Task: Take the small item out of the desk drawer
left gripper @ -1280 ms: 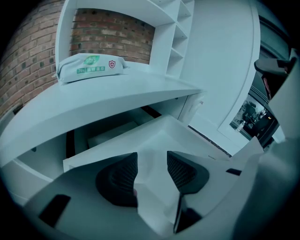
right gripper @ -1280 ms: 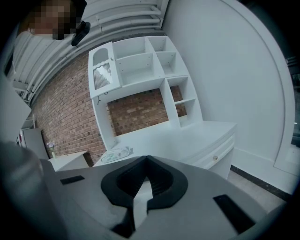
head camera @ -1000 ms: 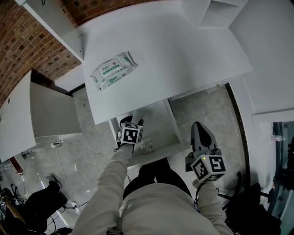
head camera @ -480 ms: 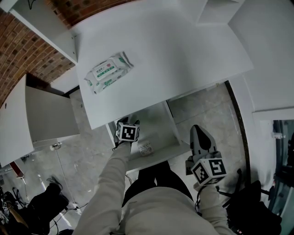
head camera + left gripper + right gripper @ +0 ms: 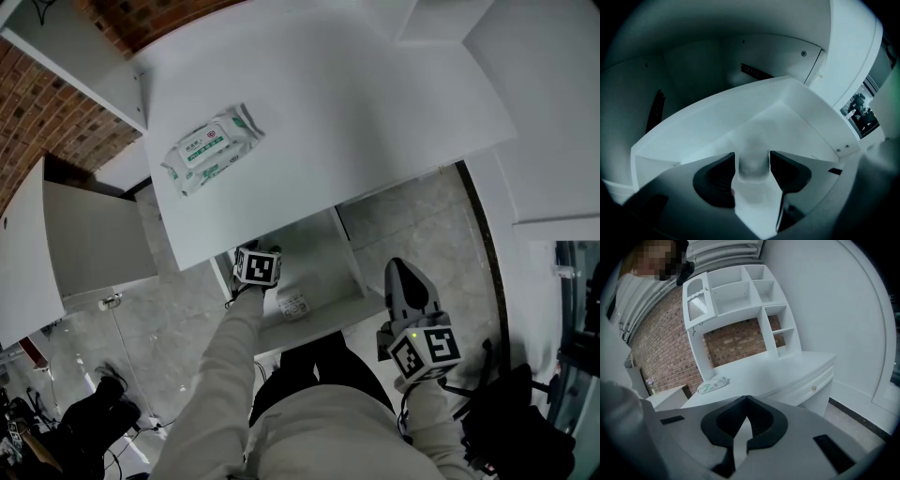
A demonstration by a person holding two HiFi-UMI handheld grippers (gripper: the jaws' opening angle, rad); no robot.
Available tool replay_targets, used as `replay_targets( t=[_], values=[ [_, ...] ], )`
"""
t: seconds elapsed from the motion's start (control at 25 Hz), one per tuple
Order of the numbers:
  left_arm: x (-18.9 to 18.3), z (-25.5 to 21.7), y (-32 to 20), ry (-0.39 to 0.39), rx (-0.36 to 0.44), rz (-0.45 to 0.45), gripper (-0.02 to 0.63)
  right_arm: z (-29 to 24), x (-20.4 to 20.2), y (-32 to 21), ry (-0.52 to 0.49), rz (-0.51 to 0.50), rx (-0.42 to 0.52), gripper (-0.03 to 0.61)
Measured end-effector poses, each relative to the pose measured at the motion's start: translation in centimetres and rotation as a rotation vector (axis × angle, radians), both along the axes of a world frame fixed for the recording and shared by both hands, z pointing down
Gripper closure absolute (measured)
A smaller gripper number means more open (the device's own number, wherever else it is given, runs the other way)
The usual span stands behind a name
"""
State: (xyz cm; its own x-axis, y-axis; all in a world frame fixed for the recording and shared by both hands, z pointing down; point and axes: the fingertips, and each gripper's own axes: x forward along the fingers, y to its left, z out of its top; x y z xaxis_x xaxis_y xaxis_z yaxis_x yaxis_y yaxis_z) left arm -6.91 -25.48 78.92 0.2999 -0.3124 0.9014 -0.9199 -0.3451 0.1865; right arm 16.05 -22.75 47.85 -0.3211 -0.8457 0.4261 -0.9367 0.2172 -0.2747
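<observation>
The open drawer (image 5: 360, 281) juts out from under the white desk (image 5: 356, 103). A small white printed packet (image 5: 293, 306) lies on the drawer floor near the front. My left gripper (image 5: 256, 257) reaches into the drawer's back left part, just left of and beyond the packet, with its jaws hidden under the desk edge. In the left gripper view the left gripper (image 5: 752, 168) is open, with only the bare drawer floor (image 5: 787, 112) between the jaws. My right gripper (image 5: 401, 267) hangs to the right of the drawer over the floor. The right gripper (image 5: 745, 403) is shut, holding nothing.
A pack of wet wipes (image 5: 211, 150) lies on the desk's left part. A low white cabinet (image 5: 84, 234) stands to the left, with a brick wall (image 5: 47, 112) behind. White shelves (image 5: 736, 296) rise at the desk's back. A second drawer with a knob (image 5: 813, 388) is closed.
My left gripper has pushed further into the drawer, so its fingers are now hidden under the desk edge. The packet and my right gripper have stayed put.
</observation>
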Motion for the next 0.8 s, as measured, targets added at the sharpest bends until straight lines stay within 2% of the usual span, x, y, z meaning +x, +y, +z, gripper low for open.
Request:
replay_targets(
  t=[0.28,0.4,0.52,0.8],
  values=[
    [0.4,1.0,0.3,-0.026,-0.028,0.019,0.368,0.1,0.5,-0.2,0.004,0.010,-0.003,0.551],
    [0.1,1.2,0.2,-0.047,-0.024,0.019,0.405,0.2,0.6,-0.3,0.002,0.010,-0.004,0.552],
    [-0.1,1.0,0.3,-0.062,-0.022,0.029,0.410,0.2,0.4,-0.3,0.000,0.005,-0.004,0.551],
    [1.0,-2.1,0.6,-0.051,0.054,0.097,0.417,-0.3,-0.3,-0.1,-0.004,-0.006,0.012,0.551]
  ],
)
